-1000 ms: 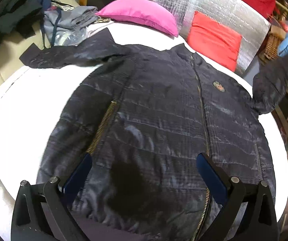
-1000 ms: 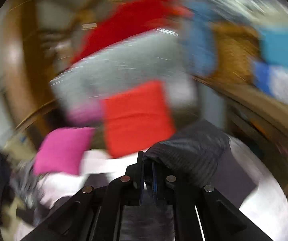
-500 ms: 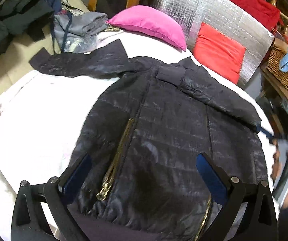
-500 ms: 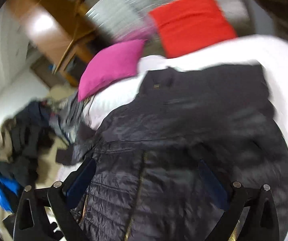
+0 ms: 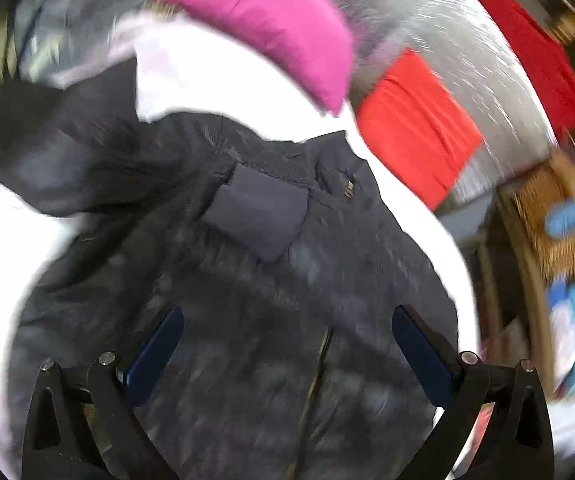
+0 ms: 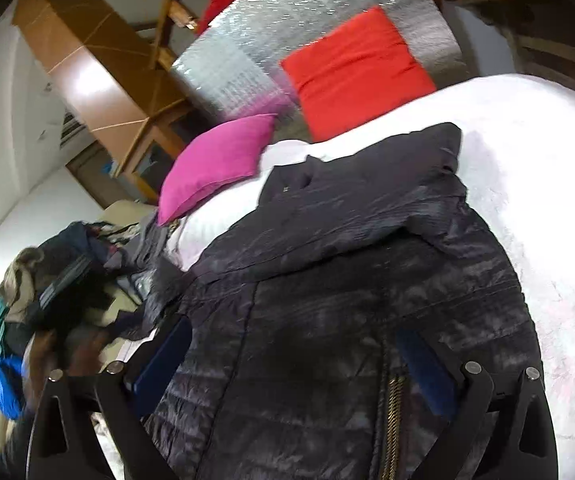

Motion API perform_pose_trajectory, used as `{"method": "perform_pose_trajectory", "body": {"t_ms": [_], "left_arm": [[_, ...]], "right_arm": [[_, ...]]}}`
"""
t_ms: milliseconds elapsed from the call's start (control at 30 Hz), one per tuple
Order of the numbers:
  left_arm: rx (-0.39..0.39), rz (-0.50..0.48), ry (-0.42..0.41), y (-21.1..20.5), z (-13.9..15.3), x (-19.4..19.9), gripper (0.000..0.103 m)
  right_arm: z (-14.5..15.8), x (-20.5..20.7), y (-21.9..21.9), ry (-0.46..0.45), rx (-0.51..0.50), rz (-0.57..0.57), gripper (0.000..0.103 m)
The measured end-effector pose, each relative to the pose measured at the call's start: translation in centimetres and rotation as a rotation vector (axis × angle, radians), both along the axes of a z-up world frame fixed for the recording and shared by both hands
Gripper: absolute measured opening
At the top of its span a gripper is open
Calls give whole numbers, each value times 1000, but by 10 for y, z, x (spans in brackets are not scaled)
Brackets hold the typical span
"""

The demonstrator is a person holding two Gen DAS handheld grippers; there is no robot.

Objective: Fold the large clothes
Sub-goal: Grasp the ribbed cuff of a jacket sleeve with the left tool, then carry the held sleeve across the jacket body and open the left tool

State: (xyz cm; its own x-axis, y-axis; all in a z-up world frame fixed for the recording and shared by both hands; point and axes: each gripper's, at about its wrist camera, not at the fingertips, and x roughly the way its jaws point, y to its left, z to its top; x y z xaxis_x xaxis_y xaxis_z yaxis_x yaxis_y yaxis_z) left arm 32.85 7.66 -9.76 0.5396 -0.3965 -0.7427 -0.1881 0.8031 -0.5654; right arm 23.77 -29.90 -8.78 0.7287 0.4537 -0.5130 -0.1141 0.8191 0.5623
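The dark quilted puffer jacket (image 6: 367,280) lies on the white-covered bed (image 6: 535,152), one sleeve folded across its chest. Both the left claw (image 5: 287,344) and right claw (image 6: 295,360) gape empty above it. The slippery folded sleeve may slide off when the other is pulled.

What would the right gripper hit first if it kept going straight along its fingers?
Most likely the dark quilted jacket spread on the white bed cover. The right gripper stands open and empty, angled down over the jacket's zipped front. Depth is hard to judge.
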Motion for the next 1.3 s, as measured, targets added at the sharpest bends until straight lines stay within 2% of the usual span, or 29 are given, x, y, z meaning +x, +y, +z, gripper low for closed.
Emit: {"method": "perform_pose_trajectory", "body": {"t_ms": [33,100,167,200,233,300,400,533,633,767,800,867,900,933,967,1000,1033,1100,1167,1200,1233,1267,1300], "left_arm": [[-33,23,40,1,-13,21,103],[-17,61,88,1,-29,46,101],[10,88,113,-1,-42,66,92],[13,94,136,-2,-49,73,68],[14,95,151,-3,-53,77,34],[47,96,180,-6,-61,86,14],[91,88,130,-11,-53,85,11],[168,62,-22,-16,-18,62,10],[188,70,-101,-11,-2,45,10],[243,58,-137,-10,0,35,10],[263,52,-140,-12,-2,35,11],[282,40,-141,-14,-6,38,11],[283,38,-139,-14,-9,39,10],[285,35,-137,-13,-11,39,11],[289,30,-140,-12,-12,38,11],[299,21,-148,-12,-12,37,11],[309,16,-159,-13,-10,36,11],[330,23,-204,-12,-3,29,10],[332,43,-229,-9,-4,25,10],[348,43,-214,-8,-13,27,10],[350,31,-159,-9,-28,32,10],[347,24,-113,-10,-40,34,10],[357,13,-94,-12,-48,35,10]], "right_arm": [[1,-2,1,-2,1,8,103],[2,-9,-4,-2,2,8,103],[2,-15,-16,6,4,-10,103],[2,-16,-23,14,11,-20,103],[1,-18,-30,24,21,-33,103],[-1,-18,-45,43,44,-65,103],[0,-10,-62,44,67,-80,103],[6,34,-110,53,162,-163,103],[-8,105,-148,151,255,-207,103],[-32,186,-159,298,266,-158,98],[-38,208,-158,346,253,-144,93],[-43,230,-152,383,217,-117,83],[-47,245,-145,413,177,-93,64],[-52,254,-140,449,144,-85,31],[-55,257,-136,465,122,-77,26],[-48,263,-128,442,56,-59,15],[-37,265,-121,401,1,-38,13],[1,259,-102,266,-100,-15,12],[19,252,-84,174,-256,1,12],[12,256,-83,200,-273,5,15],[-8,264,-88,294,-276,-11,26],[-18,268,-94,350,-279,-41,33],[-29,263,-106,392,-265,-105,44]]}}
